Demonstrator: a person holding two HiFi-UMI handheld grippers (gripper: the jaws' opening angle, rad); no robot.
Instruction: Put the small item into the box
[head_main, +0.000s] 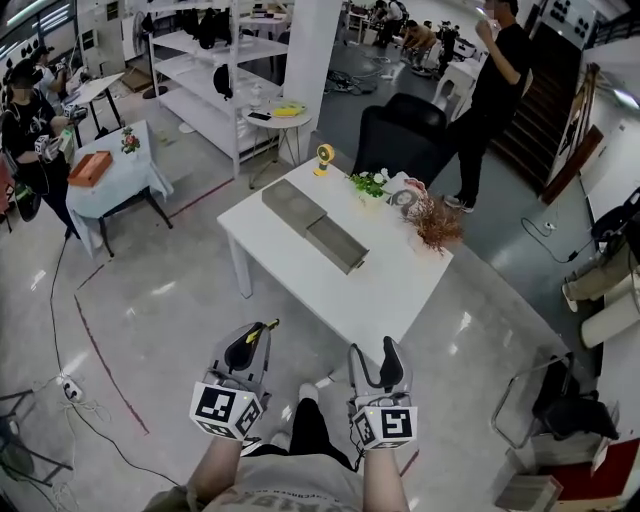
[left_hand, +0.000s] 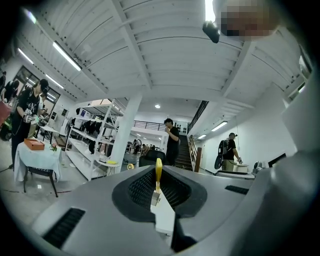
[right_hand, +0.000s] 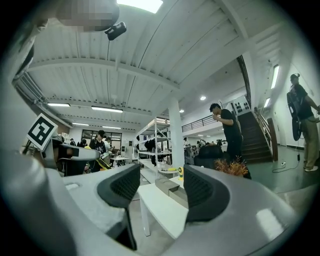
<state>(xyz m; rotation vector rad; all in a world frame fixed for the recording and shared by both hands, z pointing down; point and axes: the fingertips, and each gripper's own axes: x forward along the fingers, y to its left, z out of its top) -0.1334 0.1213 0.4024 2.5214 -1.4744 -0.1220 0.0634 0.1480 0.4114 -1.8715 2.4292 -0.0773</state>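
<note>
My left gripper (head_main: 256, 338) is low at the bottom centre of the head view, shut on a small thin yellow item (head_main: 269, 325). In the left gripper view that yellow item (left_hand: 158, 171) stands upright between the closed pads (left_hand: 142, 187), above a white piece. My right gripper (head_main: 376, 352) is beside it, open and empty; the right gripper view shows a wide gap between its pads (right_hand: 122, 186). An open grey box (head_main: 338, 245) and a flat grey piece (head_main: 293, 207) lie on the white table (head_main: 400, 290) ahead, well beyond both grippers. The box (right_hand: 169, 185) also shows between the right jaws.
On the table's far end stand a small yellow fan (head_main: 324, 156), a green plant (head_main: 369, 184) and dried flowers (head_main: 437, 226). A black chair (head_main: 402, 135) and a standing person (head_main: 497, 90) are behind it. White shelving (head_main: 215, 70) and a cloth-covered table (head_main: 112, 168) stand at left.
</note>
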